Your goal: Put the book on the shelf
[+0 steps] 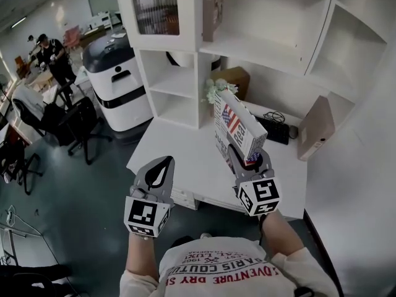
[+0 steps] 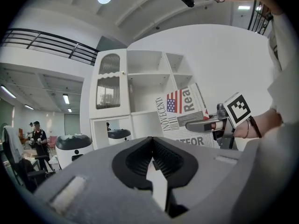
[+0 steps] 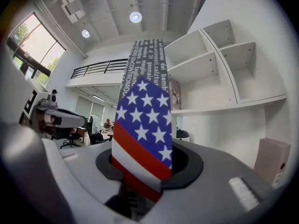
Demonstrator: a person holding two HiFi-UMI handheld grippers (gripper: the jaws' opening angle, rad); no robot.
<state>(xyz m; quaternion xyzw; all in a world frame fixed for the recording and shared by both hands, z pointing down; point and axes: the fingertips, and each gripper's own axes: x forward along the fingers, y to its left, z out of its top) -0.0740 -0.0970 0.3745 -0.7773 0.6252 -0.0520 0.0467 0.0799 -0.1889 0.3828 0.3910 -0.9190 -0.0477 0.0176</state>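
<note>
The book (image 1: 238,129), its cover printed like a newspaper with a US flag, is held upright above the white desk (image 1: 185,159). My right gripper (image 1: 247,156) is shut on its lower end. In the right gripper view the flag-patterned spine of the book (image 3: 145,134) stands up between the jaws of that gripper (image 3: 142,171). The white shelf unit (image 1: 260,36) rises beyond the desk, its compartments (image 3: 210,78) mostly bare. My left gripper (image 1: 162,169) hangs left of the book, shut with nothing in it; its fingertips (image 2: 152,140) touch. The left gripper view shows the book (image 2: 184,108) to the right.
A black keyboard (image 1: 272,130), a brown folder (image 1: 315,129), a cardboard box (image 1: 232,79) and pale flowers (image 1: 216,88) sit on the desk by the shelf. One book (image 1: 212,11) stands in an upper compartment. A white-and-black machine (image 1: 117,79), office chairs (image 1: 74,125) and a person (image 1: 52,57) are to the left.
</note>
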